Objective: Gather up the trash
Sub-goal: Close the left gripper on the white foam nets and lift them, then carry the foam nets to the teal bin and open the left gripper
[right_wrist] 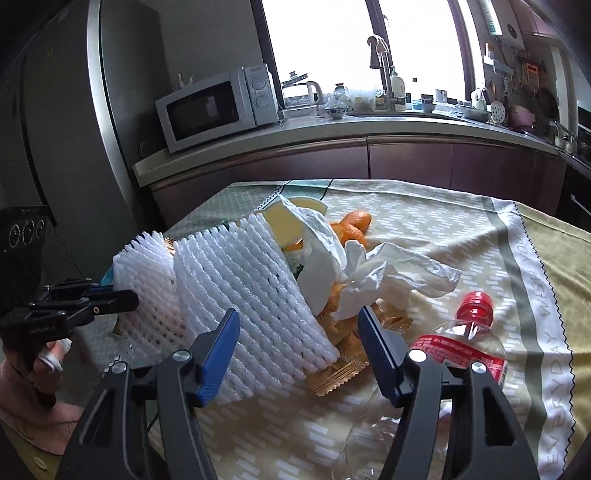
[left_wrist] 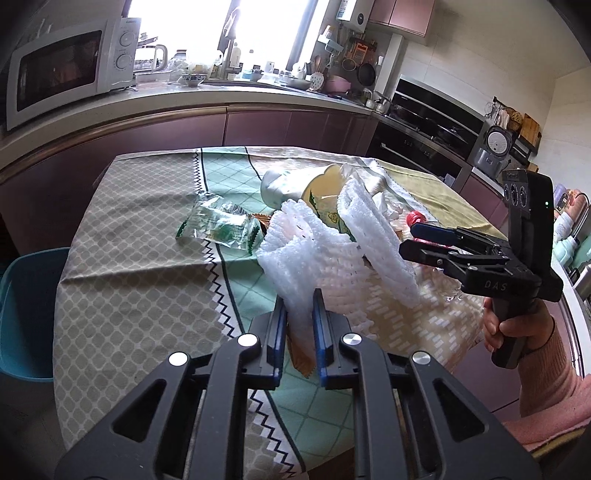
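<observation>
pinching white foam net (left_wrist: 295,310), left gripper (left_wrist: 299,306) closed; right gripper (right_wrist: 299,325) open; tablecloth (right_wrist: 546,354) reads "everyday wish you".

Trash heap, table centre: white foam fruit nets (right_wrist: 236,280), crumpled tissue (right_wrist: 391,273), orange peel (right_wrist: 352,227), crushed red-capped bottle (right_wrist: 469,332), clear wrapper (left_wrist: 218,225).

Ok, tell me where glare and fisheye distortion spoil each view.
Left wrist view: the window is blown out white, the counter edge bows, corners go black. Right wrist view: the window is overexposed too, the fridge curves, and the foam netting stays sharp.
</observation>
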`<state>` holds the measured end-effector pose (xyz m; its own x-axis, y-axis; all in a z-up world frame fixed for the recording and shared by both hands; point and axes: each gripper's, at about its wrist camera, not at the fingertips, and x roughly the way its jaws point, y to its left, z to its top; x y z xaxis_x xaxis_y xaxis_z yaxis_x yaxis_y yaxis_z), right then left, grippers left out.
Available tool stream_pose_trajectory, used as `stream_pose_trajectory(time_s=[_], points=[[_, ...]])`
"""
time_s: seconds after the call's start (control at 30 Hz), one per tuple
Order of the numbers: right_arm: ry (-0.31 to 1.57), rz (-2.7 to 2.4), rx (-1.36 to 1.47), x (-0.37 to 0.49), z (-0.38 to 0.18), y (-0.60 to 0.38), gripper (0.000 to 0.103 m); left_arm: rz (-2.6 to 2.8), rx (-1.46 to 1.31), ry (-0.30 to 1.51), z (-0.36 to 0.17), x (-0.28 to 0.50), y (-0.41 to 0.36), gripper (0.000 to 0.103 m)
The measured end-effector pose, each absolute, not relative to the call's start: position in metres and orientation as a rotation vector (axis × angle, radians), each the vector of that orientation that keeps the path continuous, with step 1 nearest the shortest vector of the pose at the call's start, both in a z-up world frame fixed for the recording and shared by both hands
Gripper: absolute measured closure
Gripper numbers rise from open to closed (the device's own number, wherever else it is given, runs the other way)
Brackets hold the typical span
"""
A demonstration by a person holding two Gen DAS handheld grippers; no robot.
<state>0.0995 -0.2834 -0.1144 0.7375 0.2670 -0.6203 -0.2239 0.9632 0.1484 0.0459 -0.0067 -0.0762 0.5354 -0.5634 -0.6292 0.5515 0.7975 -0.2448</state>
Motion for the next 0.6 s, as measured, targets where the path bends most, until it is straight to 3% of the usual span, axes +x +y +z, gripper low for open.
stream_pose_trajectory(time_s=[0.07,0.13,0.17,0.2,0.6], points=[[0.719,0.296,0.062,0.103,-0.121,-0.278,0.048,-0.662,-0.020,0.759,-0.079,0.046,0.000,0.089],[0.747,0.324,0.057,0.106,-0.126,-0.273,0.073,-0.653,-0.021,0.763,-0.082,0.044,0.007,0.089],[0.755,0.334,0.059,0.106,-0.128,-0.270,0.090,-0.650,-0.025,0.764,-0.082,0.044,0.011,0.089],[0.757,0.343,0.059,0.105,-0.129,-0.269,0.100,-0.647,-0.027,0.765,-0.083,0.043,0.013,0.089],[0.619,0.472,0.109,0.080,-0.074,-0.250,0.102,-0.554,-0.090,0.667,-0.053,0.026,0.086,0.089]])
